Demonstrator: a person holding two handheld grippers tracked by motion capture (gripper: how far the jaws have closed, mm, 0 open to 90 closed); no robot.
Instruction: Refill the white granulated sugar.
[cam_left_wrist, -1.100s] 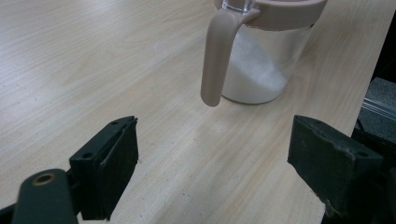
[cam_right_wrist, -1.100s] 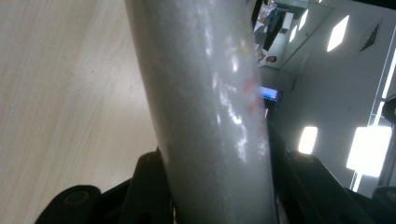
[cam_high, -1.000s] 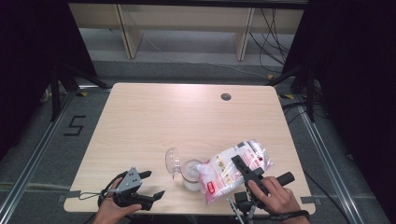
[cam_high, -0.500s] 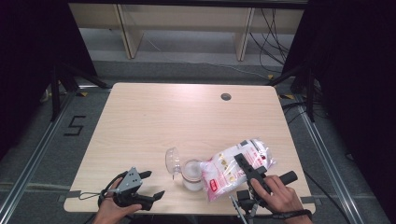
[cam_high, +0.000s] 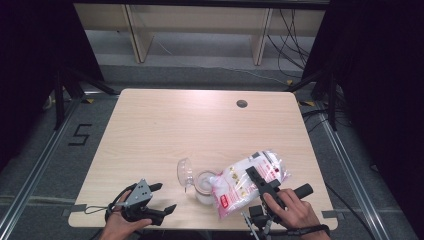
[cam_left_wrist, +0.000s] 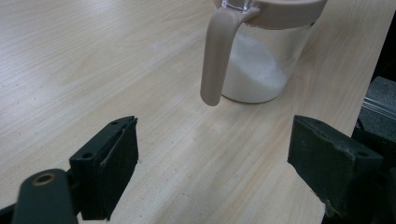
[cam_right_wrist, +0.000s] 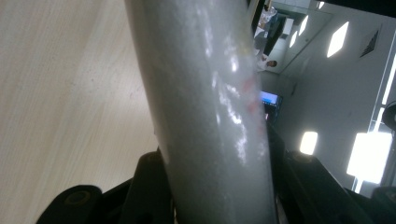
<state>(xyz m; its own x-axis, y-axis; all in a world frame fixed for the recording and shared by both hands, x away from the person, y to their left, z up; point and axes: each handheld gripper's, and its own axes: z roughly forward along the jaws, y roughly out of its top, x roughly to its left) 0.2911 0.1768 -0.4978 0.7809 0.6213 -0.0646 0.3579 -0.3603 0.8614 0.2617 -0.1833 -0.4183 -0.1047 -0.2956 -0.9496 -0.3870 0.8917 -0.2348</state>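
A glass jar (cam_high: 204, 186) partly filled with white granules stands near the table's front edge, its clear lid (cam_high: 185, 172) swung open to the left. My right gripper (cam_high: 258, 179) is shut on a clear plastic bag (cam_high: 240, 185) of white powder with red print, tilted with its lower end at the jar's mouth. In the right gripper view the bag (cam_right_wrist: 210, 116) stands between the jaws of the right gripper (cam_right_wrist: 215, 200). My left gripper (cam_high: 165, 196) rests open at the front left, pointing at the jar (cam_left_wrist: 261, 65), whose beige tab (cam_left_wrist: 215, 56) hangs down; the left gripper (cam_left_wrist: 215, 172) holds nothing.
The light wooden table (cam_high: 200, 125) has a dark round hole (cam_high: 242, 103) at the back right. Its front edge runs just before both hands. Shelving (cam_high: 195, 20) and cables stand behind the table, and dark frames flank it.
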